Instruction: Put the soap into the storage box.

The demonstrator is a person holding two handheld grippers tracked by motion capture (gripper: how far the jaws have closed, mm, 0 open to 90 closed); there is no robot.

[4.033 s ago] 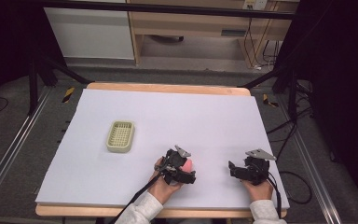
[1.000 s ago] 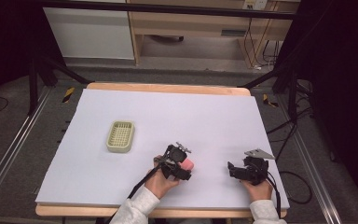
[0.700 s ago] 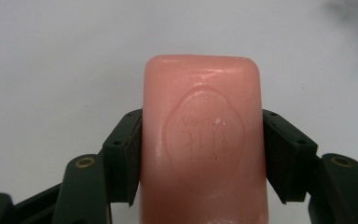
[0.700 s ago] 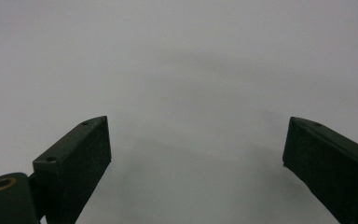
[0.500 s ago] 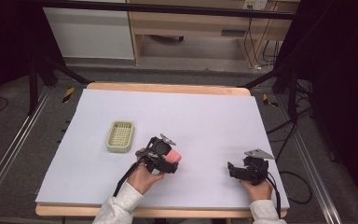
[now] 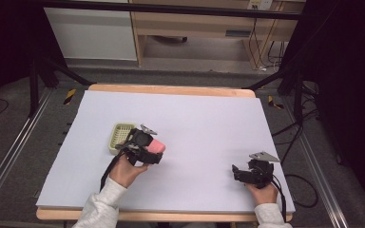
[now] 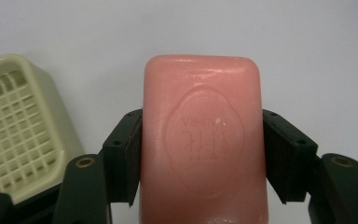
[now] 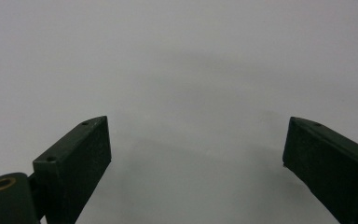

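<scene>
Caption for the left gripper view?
Left gripper clamps a pink soap bar beside the pale green soap dish.

Left hand-held gripper [image 6: 158, 151] has shifted left across the table [image 6: 209, 118] with the pink soap bar [image 6: 157, 146] clamped between its pads. Four seconds back it sat near the front middle, well apart from the green soap dish [image 6: 120, 136]; one second back it had edged slightly away from the front edge. Now it's just beside the dish, partly covering the dish's right edge in the high view. The forearm angles in from further left.
</scene>
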